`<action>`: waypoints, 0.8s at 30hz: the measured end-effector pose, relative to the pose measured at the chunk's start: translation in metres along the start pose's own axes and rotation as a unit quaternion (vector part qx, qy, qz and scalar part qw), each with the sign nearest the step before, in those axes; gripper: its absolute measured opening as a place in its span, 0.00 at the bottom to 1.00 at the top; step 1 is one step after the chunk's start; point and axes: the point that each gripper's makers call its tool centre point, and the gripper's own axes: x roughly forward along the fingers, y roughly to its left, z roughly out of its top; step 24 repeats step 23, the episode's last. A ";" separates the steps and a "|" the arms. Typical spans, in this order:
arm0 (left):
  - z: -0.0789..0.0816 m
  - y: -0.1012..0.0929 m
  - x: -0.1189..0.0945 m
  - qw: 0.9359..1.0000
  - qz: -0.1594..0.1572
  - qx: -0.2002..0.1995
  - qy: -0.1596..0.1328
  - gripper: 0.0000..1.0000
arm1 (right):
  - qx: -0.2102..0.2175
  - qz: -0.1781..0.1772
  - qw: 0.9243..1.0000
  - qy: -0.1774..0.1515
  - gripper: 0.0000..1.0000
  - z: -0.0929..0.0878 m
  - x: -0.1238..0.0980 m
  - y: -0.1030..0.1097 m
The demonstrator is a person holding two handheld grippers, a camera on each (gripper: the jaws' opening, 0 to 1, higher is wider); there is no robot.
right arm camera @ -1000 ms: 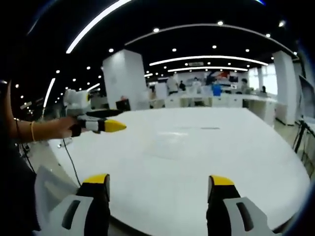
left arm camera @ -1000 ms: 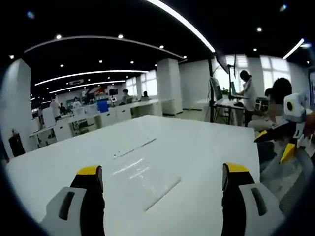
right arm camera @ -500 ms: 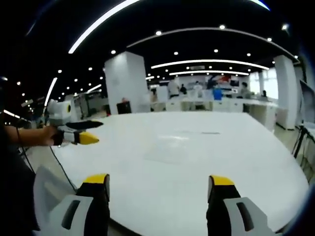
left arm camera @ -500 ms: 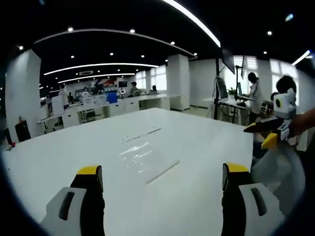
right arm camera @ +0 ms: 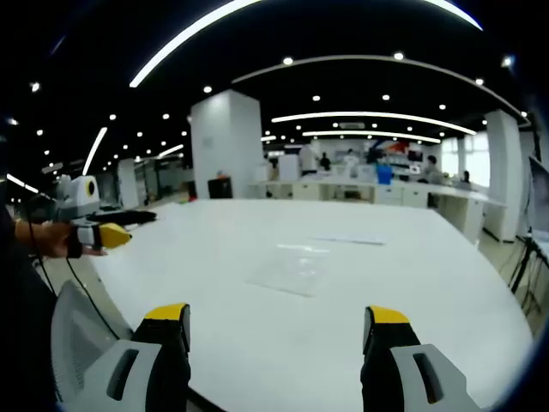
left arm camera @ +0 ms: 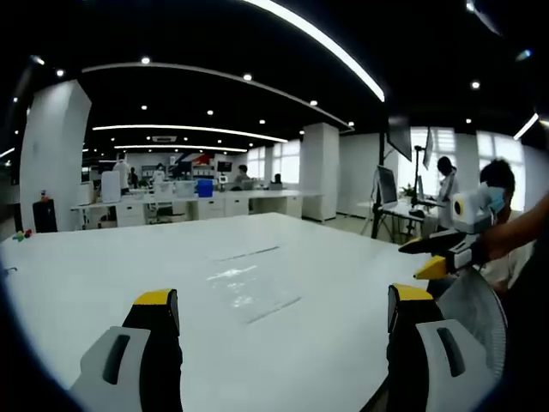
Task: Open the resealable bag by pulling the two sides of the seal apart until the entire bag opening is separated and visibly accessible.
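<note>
Clear, thin resealable bag [right arm camera: 289,271] lies flat on glossy white surface [right arm camera: 429,283], ahead of both grippers, untouched. Left gripper [left arm camera: 279,309] jaws apart; right gripper [right arm camera: 274,322] apart too. Left gripper view adds mesh chair [left arm camera: 467,313].

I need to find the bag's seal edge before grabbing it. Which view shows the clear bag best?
The right gripper view: the clear bag lies flat, its outline readable against the white table. In the left gripper view the bag is mostly glare with one faint edge.
</note>
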 end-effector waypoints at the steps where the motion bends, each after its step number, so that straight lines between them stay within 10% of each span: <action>1: -0.001 0.001 -0.001 1.000 0.006 0.006 0.001 1.00 | 0.000 0.000 1.000 0.000 0.82 0.000 0.000 0.000; 24: -0.033 0.007 -0.014 0.999 0.040 -0.006 0.025 1.00 | 0.007 0.003 1.000 0.007 0.81 -0.008 -0.003 0.007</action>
